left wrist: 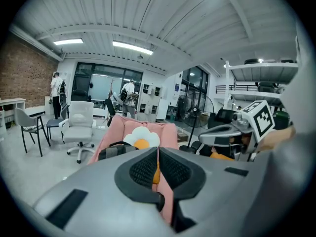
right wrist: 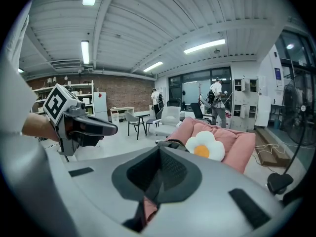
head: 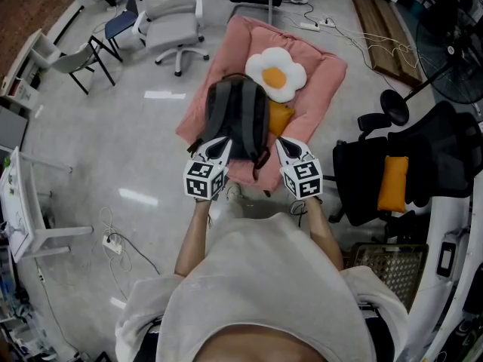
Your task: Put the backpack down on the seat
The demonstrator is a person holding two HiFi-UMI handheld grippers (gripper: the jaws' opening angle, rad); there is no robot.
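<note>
A grey and black backpack (head: 238, 115) lies on the pink seat (head: 324, 70), below a fried-egg cushion (head: 275, 74) and beside an orange cushion (head: 279, 118). My left gripper (head: 223, 143) is shut at the pack's near left corner. My right gripper (head: 281, 145) is shut at its near right, close to a hanging strap loop (head: 260, 161). In the left gripper view the shut jaws (left wrist: 158, 154) point at the seat (left wrist: 116, 127) and backpack (left wrist: 116, 150). The right gripper (right wrist: 159, 154) shows a dark strip in its slit; I cannot tell if it is a strap.
A white office chair (head: 175, 21) and a folding chair (head: 75, 59) stand at the far left. A black chair with an orange cushion (head: 392, 179) is close on the right, a fan (head: 460, 74) behind it. A power strip (head: 113, 241) lies on the floor.
</note>
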